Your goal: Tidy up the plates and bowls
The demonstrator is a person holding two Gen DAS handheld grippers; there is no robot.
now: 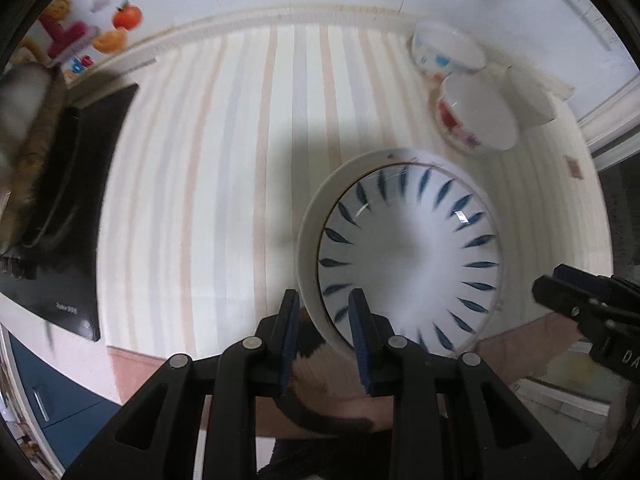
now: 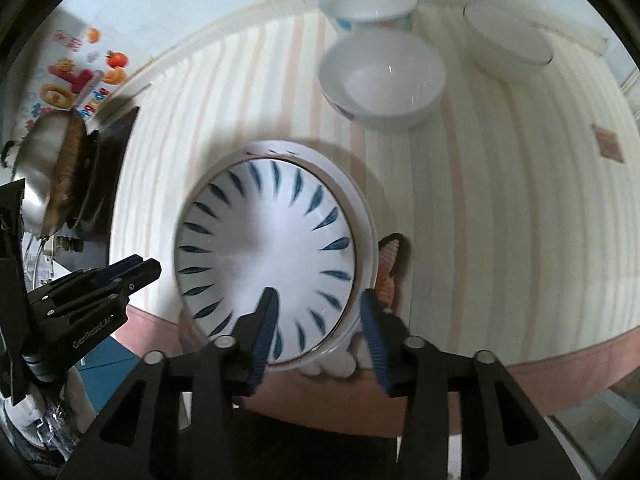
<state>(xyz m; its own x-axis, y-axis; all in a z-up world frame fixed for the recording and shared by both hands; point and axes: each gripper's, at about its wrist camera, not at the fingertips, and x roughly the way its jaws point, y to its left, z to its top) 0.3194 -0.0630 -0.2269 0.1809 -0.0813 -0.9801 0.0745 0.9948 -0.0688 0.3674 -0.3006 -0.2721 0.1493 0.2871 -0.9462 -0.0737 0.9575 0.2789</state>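
Plate (image 2: 266,256) rim sits between right hand-held gripper (image 2: 320,320) fingers, unpinched.

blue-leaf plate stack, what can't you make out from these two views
- Blue-leaf plate: near rim hidden by left gripper fingers, left wrist view.
- Plates beneath it: only a white rim shows; count unclear.
- Far bowls: patterns blurred.
- Right gripper: grip contact blurred.

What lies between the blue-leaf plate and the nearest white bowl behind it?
Nothing: only bare striped tablecloth separates the blue-leaf plate and the bowl, clearest in the right wrist view.
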